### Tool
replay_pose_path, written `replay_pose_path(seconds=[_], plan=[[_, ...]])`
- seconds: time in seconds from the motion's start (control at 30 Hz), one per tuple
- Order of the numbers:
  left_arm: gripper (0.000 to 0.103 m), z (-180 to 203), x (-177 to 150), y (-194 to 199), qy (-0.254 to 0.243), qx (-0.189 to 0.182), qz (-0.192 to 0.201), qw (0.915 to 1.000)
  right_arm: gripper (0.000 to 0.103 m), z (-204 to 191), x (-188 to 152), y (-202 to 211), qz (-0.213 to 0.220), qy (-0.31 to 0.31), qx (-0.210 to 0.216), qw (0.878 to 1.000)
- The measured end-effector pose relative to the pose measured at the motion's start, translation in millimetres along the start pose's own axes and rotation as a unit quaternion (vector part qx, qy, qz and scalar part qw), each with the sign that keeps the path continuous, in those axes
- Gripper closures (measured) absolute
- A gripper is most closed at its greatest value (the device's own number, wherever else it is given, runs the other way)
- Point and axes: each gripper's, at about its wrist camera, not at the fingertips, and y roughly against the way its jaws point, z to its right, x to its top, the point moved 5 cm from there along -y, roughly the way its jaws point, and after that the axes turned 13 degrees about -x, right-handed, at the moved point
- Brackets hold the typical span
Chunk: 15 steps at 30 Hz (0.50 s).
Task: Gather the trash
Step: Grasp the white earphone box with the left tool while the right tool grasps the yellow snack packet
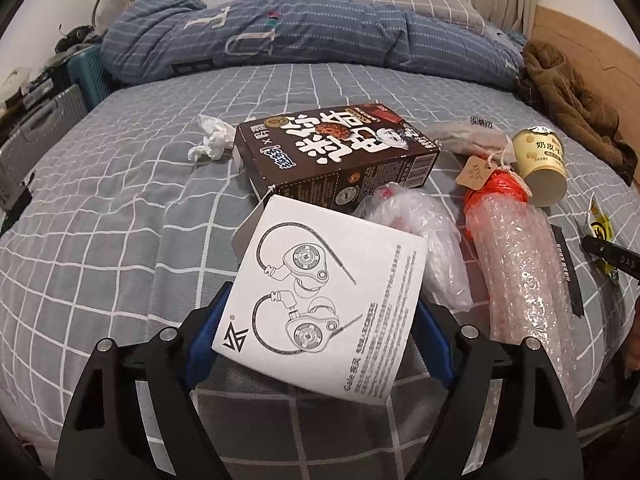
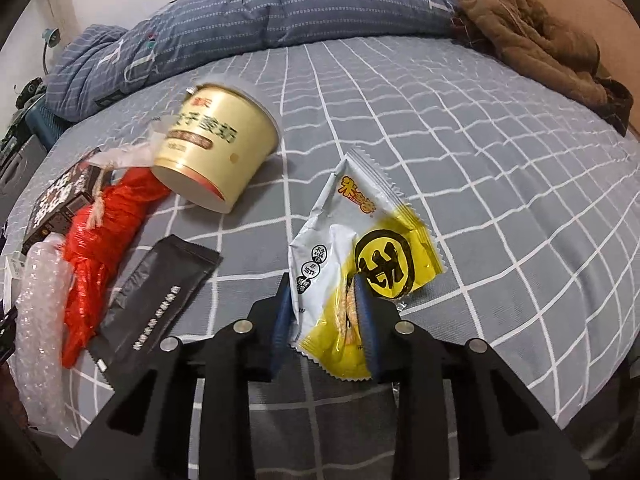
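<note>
Mid-collection, by the look of it: both grippers loaded, most litter still lying on the grey checked bedsheet (image 1: 120, 208). Left gripper (image 1: 320, 344) clamping a white cardboard earphone box printed with line drawings (image 1: 324, 296) between its blue pads, jaws spread wide to the box's width, box tilting up and apparently raised off the sheet. Right gripper (image 2: 326, 320) pinching a crumpled silver-and-yellow foil snack wrapper (image 2: 360, 256), jaws nearly closed on the thin film, wrapper standing upward above the bed. Both tools pointing forward and slightly down over the near edge of the mattress, right one just visible at the edge of the left view. Still waiting: a dark brown printed snack carton (image 1: 340, 152), a crumpled white tissue (image 1: 212, 140), a cream paper cup on its side (image 2: 216, 148), a red plastic bag (image 2: 100, 240), a roll of clear bubble wrap (image 1: 520, 264), a flat black sachet (image 2: 160, 296). No bin showing in either view; next move probably calling for carrying both pieces to one, releasing, then returning for the carton or cup.
</note>
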Motion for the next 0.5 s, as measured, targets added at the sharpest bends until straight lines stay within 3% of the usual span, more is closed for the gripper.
replay_pose_path(seconds=[0.5], plan=[[0.028,-2.9,-6.2,-0.6,0.016,-0.004,-0.013,0.9998,0.074,-18.0,-0.7,40.7,0.026,0.035,-0.007,0.999]])
